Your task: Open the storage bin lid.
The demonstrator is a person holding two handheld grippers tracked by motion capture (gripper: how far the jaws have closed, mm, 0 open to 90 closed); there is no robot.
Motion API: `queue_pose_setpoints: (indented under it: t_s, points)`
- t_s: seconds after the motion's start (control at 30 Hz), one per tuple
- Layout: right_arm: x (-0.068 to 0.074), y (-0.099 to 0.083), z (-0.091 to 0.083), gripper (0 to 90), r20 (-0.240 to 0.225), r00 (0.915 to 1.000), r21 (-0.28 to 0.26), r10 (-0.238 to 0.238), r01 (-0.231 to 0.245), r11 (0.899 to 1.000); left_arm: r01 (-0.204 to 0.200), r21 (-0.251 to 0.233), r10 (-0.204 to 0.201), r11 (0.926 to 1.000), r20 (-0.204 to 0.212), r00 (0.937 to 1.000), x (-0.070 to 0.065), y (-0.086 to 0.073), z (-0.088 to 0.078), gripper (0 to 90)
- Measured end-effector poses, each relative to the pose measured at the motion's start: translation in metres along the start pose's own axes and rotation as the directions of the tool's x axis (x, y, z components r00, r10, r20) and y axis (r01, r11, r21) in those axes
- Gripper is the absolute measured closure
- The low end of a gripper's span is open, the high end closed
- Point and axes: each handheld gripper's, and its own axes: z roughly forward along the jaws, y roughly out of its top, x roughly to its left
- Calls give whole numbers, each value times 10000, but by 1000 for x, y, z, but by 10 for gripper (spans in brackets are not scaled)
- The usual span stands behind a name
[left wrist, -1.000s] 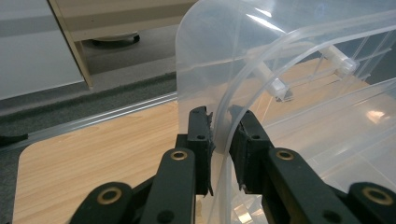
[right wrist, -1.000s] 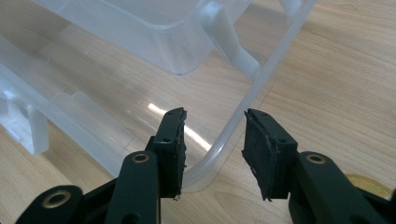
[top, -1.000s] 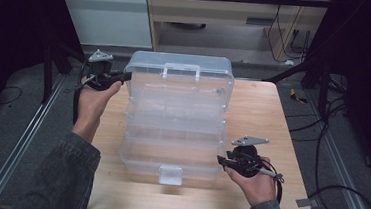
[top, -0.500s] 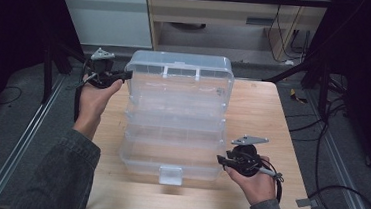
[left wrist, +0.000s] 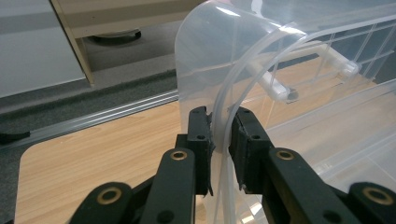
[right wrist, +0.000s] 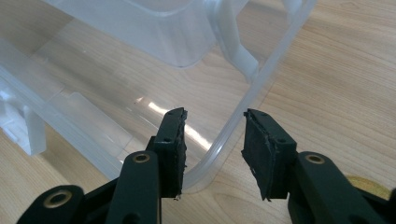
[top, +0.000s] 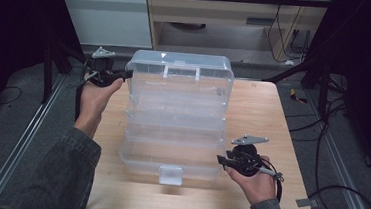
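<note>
In the left gripper view, the left gripper [left wrist: 223, 135] has its two black jaws nearly closed on the thin curved rim of the clear plastic organiser box [left wrist: 289, 93]. Both pads press the translucent wall from either side, low in the middle of the frame, and the lid arches away toward the upper right. In the right gripper view, the right gripper [right wrist: 215, 144] stands partly open across the rounded corner edge of the box [right wrist: 154, 28]. The left pad sits against or just beside the rim, though the clear plastic makes contact hard to judge, and the right pad stands apart from it with bare wood showing in the gap.

In the high view, the left gripper [top: 120, 73] sits at the upper left corner of the box [top: 175, 109], held by the left hand [top: 95, 95], whose grey sleeve [top: 62, 175] rises from the lower left of the frame. The right gripper [top: 221, 160] meets the lower right corner of the box, gripped by the right hand [top: 253, 177] at the lower right. The box lies opened out, tiered, along the centre of the wooden table [top: 272, 121], its white latch [top: 170, 174] at the bottom edge and its handle [top: 181, 70] near the top.
</note>
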Motion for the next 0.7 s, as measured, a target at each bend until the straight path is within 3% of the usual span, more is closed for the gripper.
queue_pose_setpoints:
  t_s: [0.7]
  points:
    - [-2, 2, 3, 594, 4, 10000, 65, 14, -14, 10000, 123, 50, -123, 9999, -47, 9999, 5, 3, 12, 781]
